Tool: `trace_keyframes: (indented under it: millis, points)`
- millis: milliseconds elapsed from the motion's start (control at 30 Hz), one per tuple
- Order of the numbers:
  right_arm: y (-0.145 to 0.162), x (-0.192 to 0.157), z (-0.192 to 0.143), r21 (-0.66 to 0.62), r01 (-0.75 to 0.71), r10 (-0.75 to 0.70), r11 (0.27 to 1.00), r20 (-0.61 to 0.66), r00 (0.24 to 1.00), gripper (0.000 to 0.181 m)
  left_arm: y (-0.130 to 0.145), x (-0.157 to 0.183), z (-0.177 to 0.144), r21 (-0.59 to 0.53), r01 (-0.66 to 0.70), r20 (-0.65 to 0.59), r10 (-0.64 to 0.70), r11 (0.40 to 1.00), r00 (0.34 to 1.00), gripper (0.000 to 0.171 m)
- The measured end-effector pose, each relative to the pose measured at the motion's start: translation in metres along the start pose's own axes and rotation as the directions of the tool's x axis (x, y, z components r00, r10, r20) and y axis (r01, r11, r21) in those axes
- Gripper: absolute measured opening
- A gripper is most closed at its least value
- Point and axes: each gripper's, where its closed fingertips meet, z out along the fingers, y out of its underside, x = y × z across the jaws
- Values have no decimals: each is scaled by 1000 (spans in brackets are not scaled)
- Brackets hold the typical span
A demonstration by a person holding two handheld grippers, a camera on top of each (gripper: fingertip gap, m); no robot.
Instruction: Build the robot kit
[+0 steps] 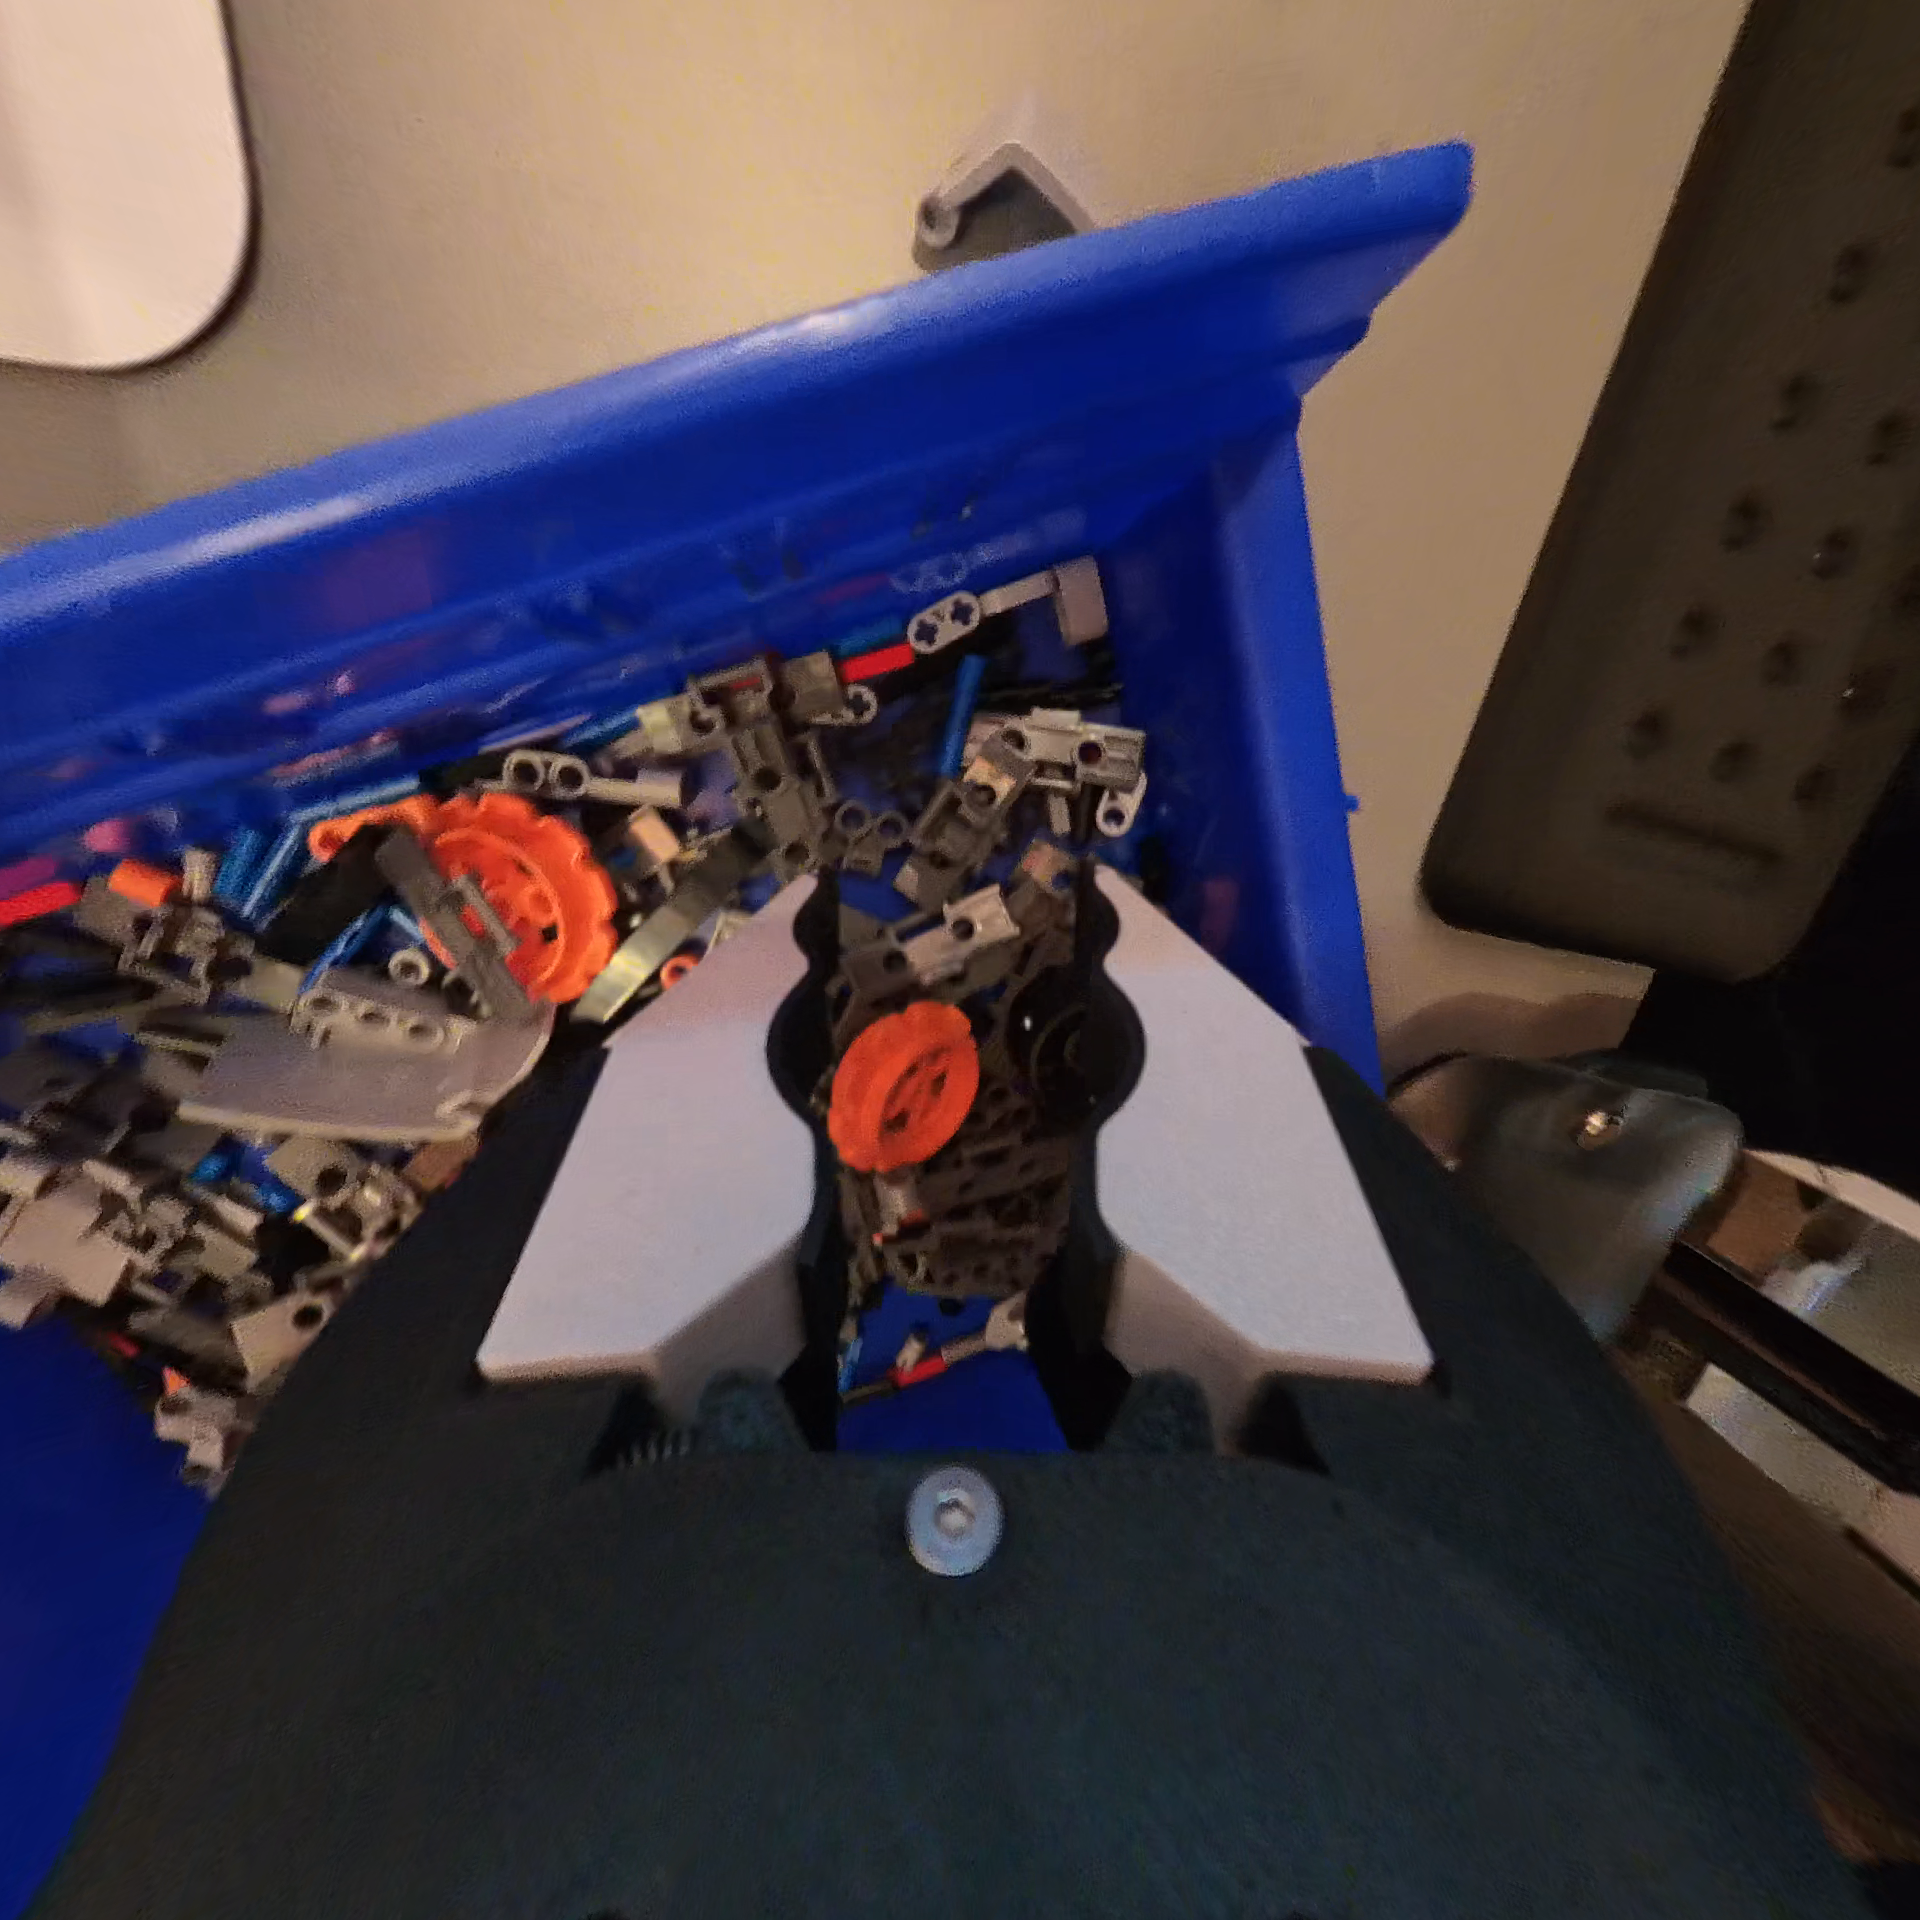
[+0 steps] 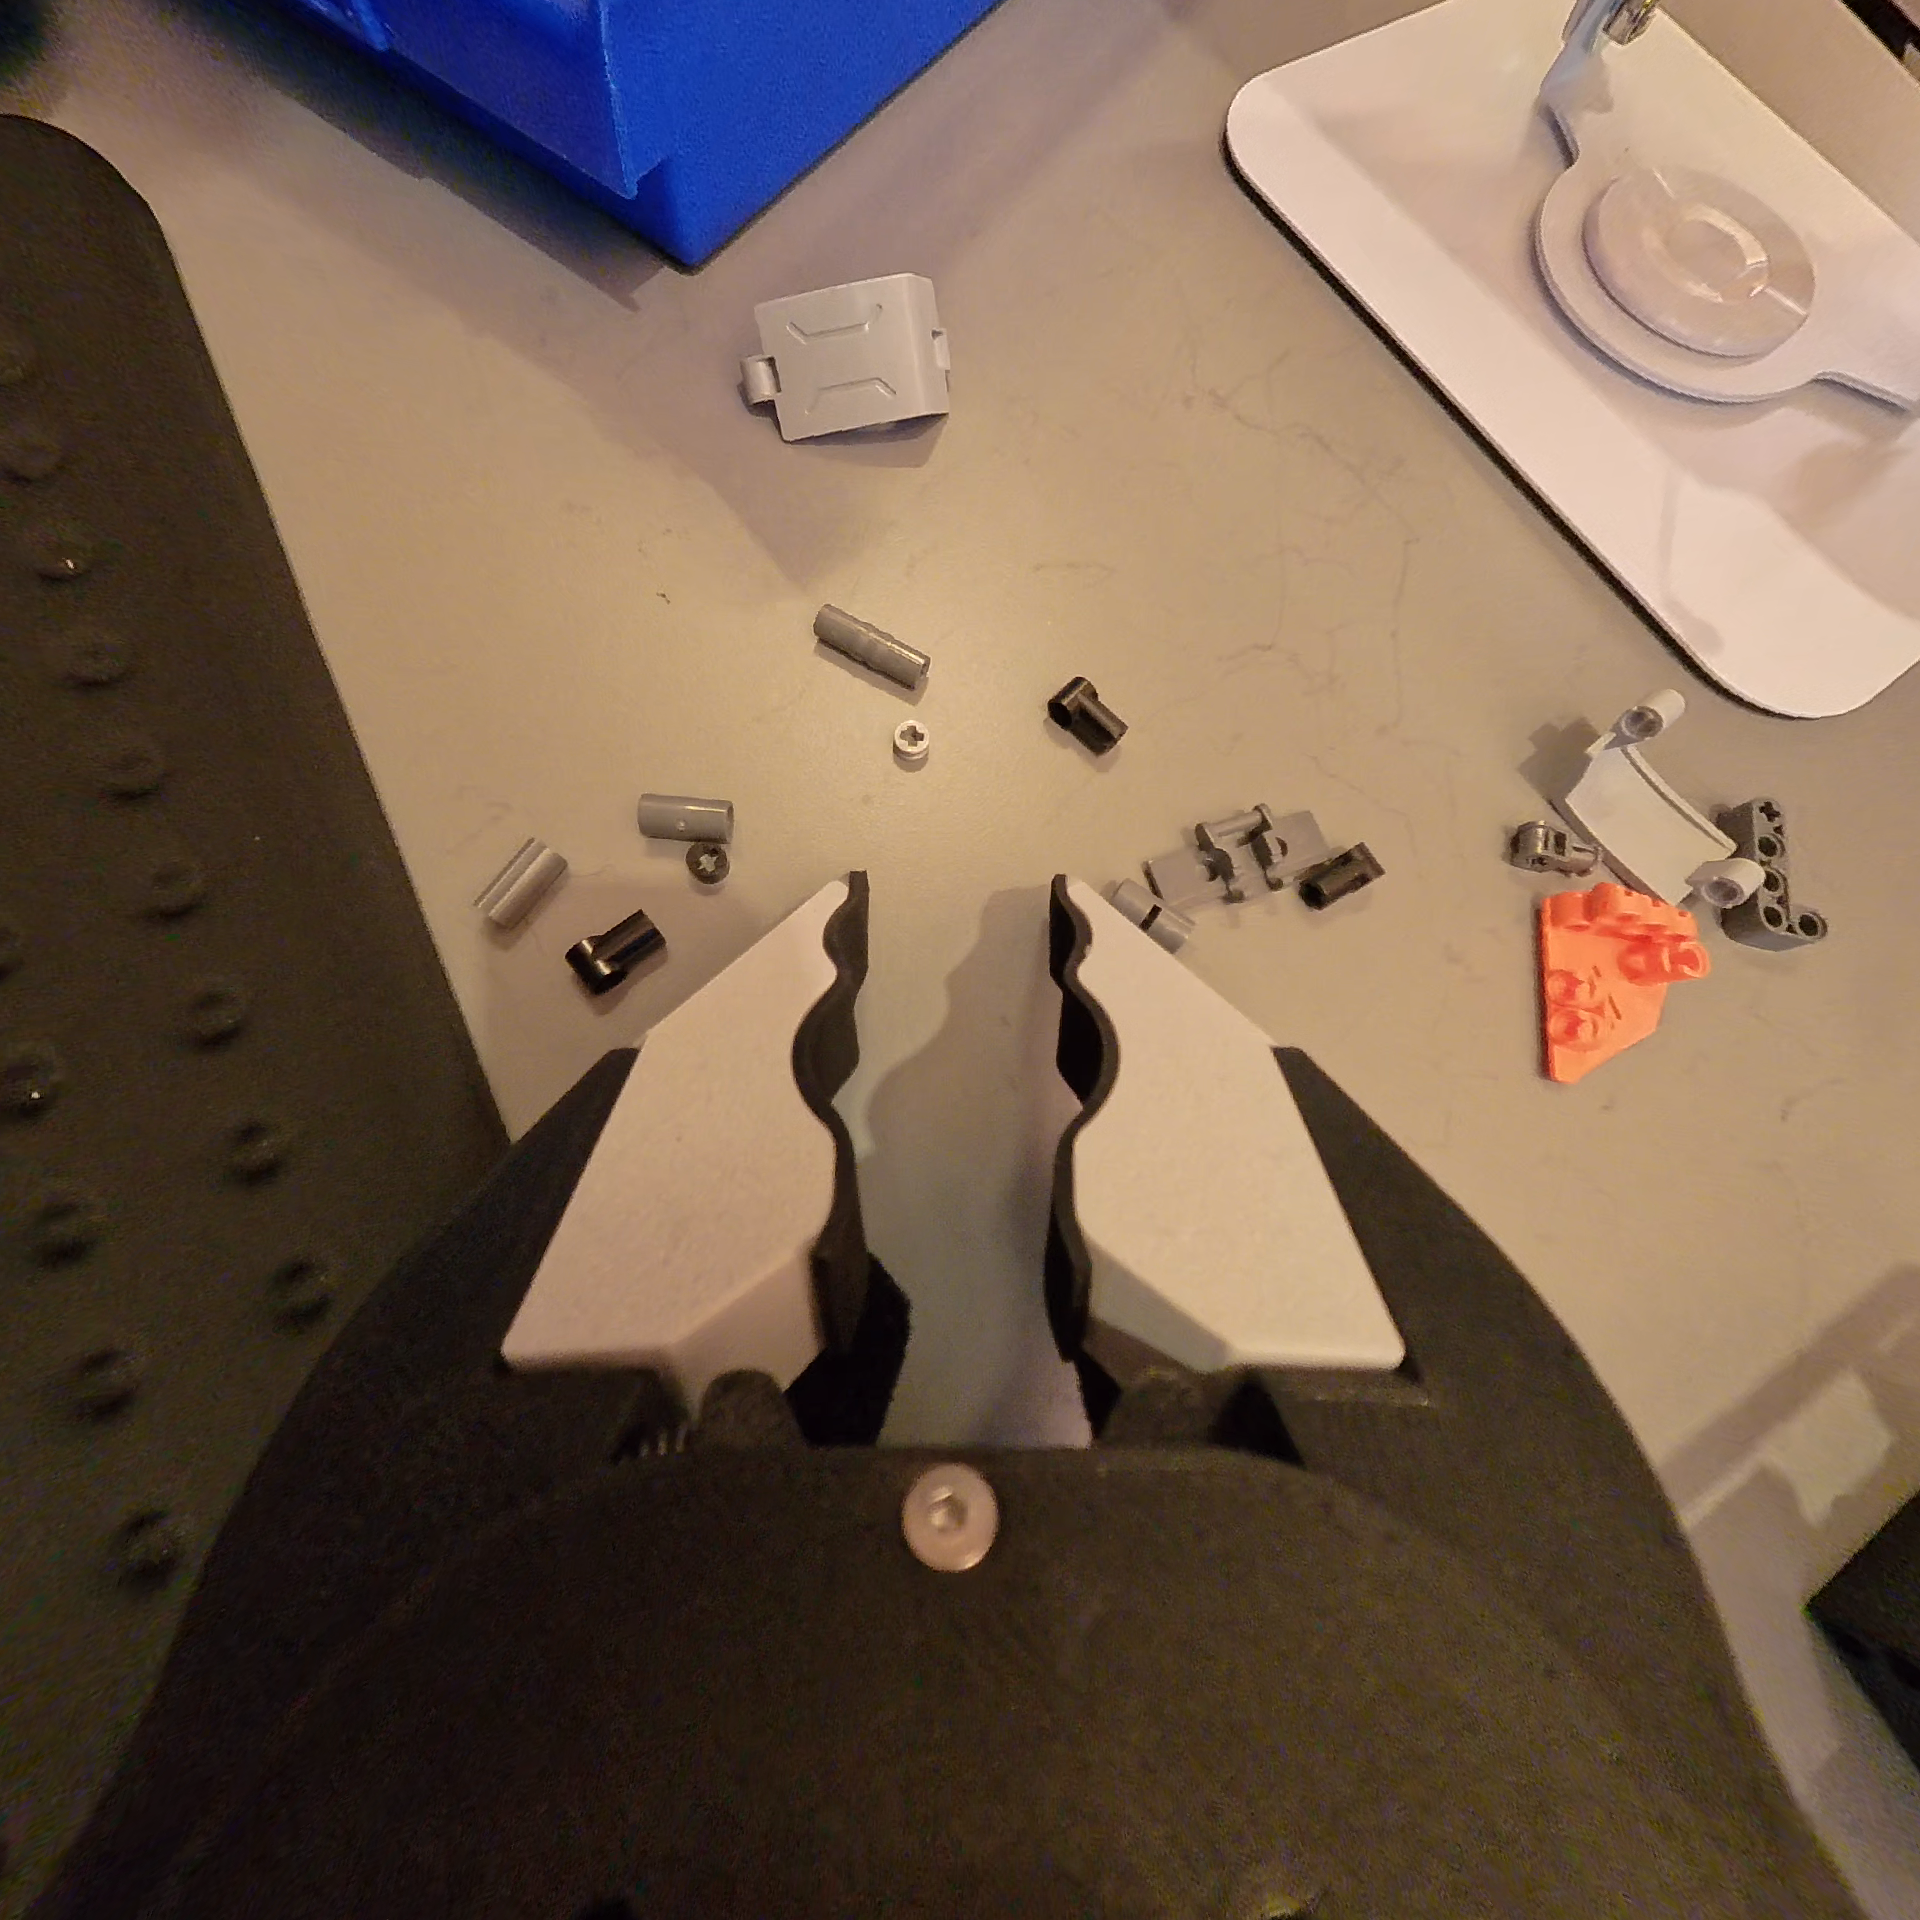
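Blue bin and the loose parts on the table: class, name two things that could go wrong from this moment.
1. The left gripper reaches into the tilted blue bin; its fingers straddle a tangled clump with an orange wheel, so closing might lift several linked pieces, or spill some.
2. The right gripper hovers open among small parts; its fingers could knock the round grey bush or grey tube, which may roll.
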Motion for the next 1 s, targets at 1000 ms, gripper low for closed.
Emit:
trace_keyframes:
  millis: [1000]
  points:
    - [0, 0, 0, 3, 11, -11, 1000, -5, 1000, 32, -36, 0, 2, 208, 56, -76, -41, 977, 996, 22]
